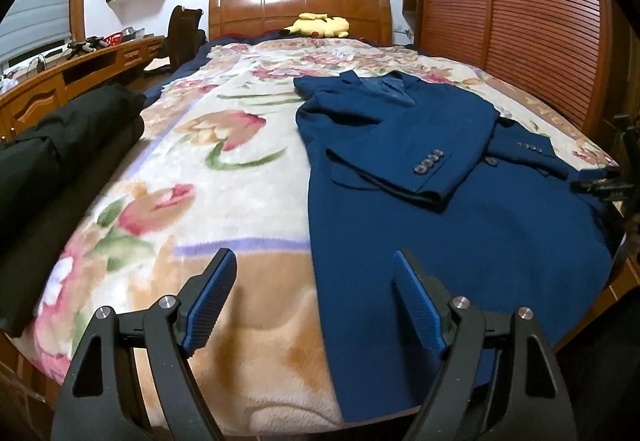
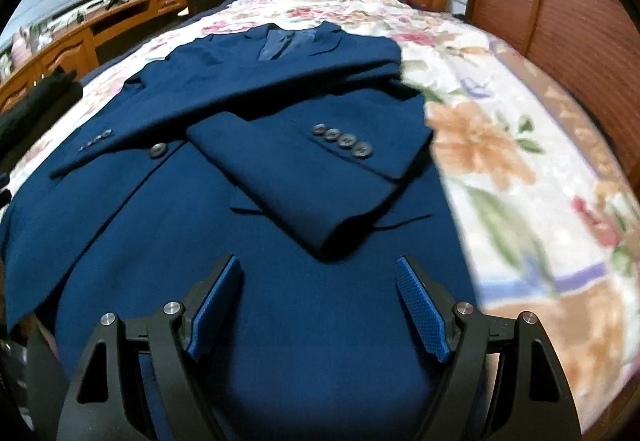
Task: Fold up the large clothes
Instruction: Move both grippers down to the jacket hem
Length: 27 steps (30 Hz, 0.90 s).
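The blue jacket (image 2: 280, 169) is laid flat on the flowered bed (image 1: 208, 169), sleeves crossed over its front. Both the left claw (image 1: 314, 301) and the right claw (image 2: 320, 305) are held apart and empty near the hem. The hem is best gripped at both corners and carried evenly toward the collar.

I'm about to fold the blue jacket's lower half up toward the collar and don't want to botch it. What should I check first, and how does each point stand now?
1. Left gripper empty, jaws open: ok.
2. Right gripper empty, jaws open: ok.
3. Both sleeves folded in across the blue suit jacket: ok; the near sleeve and the far sleeve lie on its front.
4. Jacket flat on the floral blanket: ok, no big bunching visible.
5. Grippers at the hem corners: not ok; the left one is over the jacket's left edge, the right one over its middle.
6. Black garment apart from the jacket: ok.
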Motion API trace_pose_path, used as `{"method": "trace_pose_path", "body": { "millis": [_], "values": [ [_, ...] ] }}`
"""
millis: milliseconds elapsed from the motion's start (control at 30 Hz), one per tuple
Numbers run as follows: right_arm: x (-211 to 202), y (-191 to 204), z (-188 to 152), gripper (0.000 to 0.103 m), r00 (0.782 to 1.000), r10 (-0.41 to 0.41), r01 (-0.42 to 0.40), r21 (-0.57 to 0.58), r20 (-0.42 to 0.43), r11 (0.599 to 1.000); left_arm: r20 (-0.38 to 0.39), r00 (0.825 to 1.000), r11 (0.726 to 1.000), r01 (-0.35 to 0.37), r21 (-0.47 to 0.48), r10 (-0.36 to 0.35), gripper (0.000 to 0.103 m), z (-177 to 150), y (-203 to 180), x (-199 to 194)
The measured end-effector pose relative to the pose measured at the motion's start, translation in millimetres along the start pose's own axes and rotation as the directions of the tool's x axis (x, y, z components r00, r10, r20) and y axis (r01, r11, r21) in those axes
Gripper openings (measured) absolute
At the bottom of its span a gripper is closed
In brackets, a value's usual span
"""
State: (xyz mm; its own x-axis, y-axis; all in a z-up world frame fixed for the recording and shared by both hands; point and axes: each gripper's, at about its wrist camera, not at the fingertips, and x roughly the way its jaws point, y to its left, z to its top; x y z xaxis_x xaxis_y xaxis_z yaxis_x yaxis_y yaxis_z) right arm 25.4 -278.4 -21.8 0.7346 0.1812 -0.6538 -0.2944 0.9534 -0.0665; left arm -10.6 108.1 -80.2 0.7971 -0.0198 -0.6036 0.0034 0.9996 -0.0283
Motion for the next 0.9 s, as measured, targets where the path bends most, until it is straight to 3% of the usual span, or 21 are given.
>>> {"method": "trace_pose_path", "body": {
  "millis": [300, 333, 500, 900],
  "values": [
    [-50.6, -36.5, -11.9, 0.079, 0.999, -0.038, 0.038, -0.011, 0.022, 0.999, -0.002, 1.000, 0.999, 0.030, -0.017, -0.030, 0.081, -10.4, 0.0, -5.7],
    [-52.2, -39.6, -17.3, 0.079, 0.999, -0.033, 0.033, -0.005, 0.017, 0.999, -0.004, 0.999, 0.999, 0.036, -0.018, -0.036, 0.076, -11.6, -0.2, -5.9],
    [-47.1, -42.5, -40.0, 0.078, 1.000, -0.003, 0.004, 0.005, -0.026, 1.000, -0.014, 0.999, 0.999, 0.033, 0.004, -0.033, 0.059, -21.4, -3.1, -8.1],
    [-37.5, -38.8, -55.8, 0.070, 0.997, 0.064, -0.064, -0.003, -0.033, 0.998, -0.020, 0.999, 0.999, 0.035, 0.002, -0.035, 0.058, -32.4, -4.6, -15.8]
  ]
}}
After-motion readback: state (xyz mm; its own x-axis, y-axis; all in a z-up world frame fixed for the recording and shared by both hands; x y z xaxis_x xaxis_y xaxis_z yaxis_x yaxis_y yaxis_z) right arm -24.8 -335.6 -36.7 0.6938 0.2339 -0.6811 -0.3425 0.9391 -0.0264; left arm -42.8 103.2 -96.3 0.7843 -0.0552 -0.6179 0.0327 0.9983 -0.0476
